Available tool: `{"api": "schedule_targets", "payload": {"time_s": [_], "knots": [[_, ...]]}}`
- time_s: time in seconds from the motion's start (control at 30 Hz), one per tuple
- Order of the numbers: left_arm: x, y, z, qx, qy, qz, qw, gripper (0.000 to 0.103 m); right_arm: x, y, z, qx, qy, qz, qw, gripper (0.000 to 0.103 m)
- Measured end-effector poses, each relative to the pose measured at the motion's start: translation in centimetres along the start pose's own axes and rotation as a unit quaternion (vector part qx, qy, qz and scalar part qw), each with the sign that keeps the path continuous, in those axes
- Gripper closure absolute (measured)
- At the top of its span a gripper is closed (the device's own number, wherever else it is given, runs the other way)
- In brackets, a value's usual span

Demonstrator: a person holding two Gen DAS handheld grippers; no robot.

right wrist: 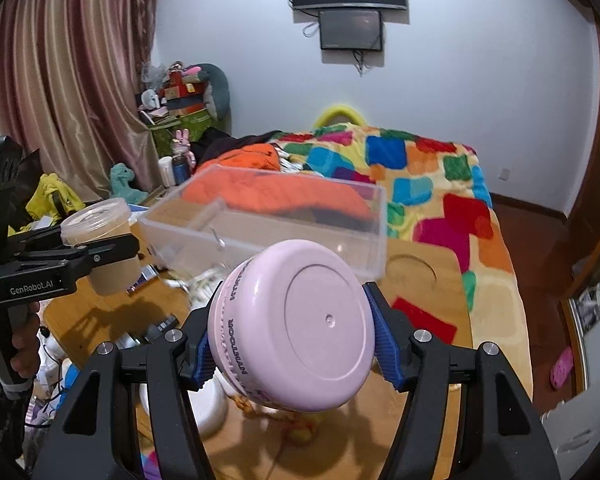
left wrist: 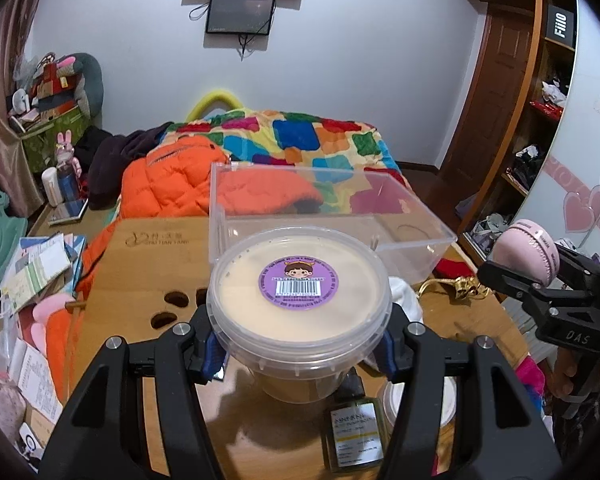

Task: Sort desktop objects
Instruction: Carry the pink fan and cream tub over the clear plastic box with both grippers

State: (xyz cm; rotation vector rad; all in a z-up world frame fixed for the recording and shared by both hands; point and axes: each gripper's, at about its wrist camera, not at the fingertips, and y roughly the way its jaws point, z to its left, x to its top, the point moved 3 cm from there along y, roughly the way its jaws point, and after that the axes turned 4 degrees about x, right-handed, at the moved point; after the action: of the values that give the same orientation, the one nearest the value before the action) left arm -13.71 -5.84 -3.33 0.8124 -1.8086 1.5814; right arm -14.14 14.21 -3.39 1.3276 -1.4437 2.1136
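Left tongs (left wrist: pixel 300 354): closed on the clear tub of cream-coloured paste (left wrist: pixel 299 304), blue pads pressed against its two sides just under the lid rim.
Tub: upright, lifted clear of the counter (left wrist: pixel 120 276); round purple barcode sticker (left wrist: pixel 297 284) on its lid.
Right tongs (right wrist: pixel 290 354): gripping the pink round jar (right wrist: pixel 290 324), one blue pad on each side of it.
Pink jar: tilted, its flat round face turned toward the right wrist camera, dark lettering around its side; held above the counter.
Clear plastic box (left wrist: pixel 328 216): open-topped, just beyond both tongs, standing on the counter; nothing seen inside.
Below left tongs: a small bottle with a yellowish label (left wrist: pixel 354 436) and a white-lidded round container (left wrist: pixel 420 400), both on the counter.
Beyond the box: an orange padded jacket (left wrist: pixel 168 184) and a patchwork blanket (left wrist: pixel 300 136) on the bed.
Hand (right wrist: pixel 20 344): wrapped around the handle of the left tongs, seen at the left edge from the right wrist.
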Motion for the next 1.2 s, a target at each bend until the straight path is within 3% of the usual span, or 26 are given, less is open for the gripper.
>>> {"api": "schedule_targets", "payload": {"time_s": [0.57,1.2], "knots": [[4.7,0.4,-0.2,-0.005,0.038,-0.014,0.9991,0.045,5.2,2.1,1.9,0.011,-0.037,-0.007,0.999,0.043],[7.4,6.4,-0.3,-0.012,0.057,0.011,0.9983,0.045,8.2,9.0,0.1,0.013,-0.046,0.034,0.998,0.043]]}}
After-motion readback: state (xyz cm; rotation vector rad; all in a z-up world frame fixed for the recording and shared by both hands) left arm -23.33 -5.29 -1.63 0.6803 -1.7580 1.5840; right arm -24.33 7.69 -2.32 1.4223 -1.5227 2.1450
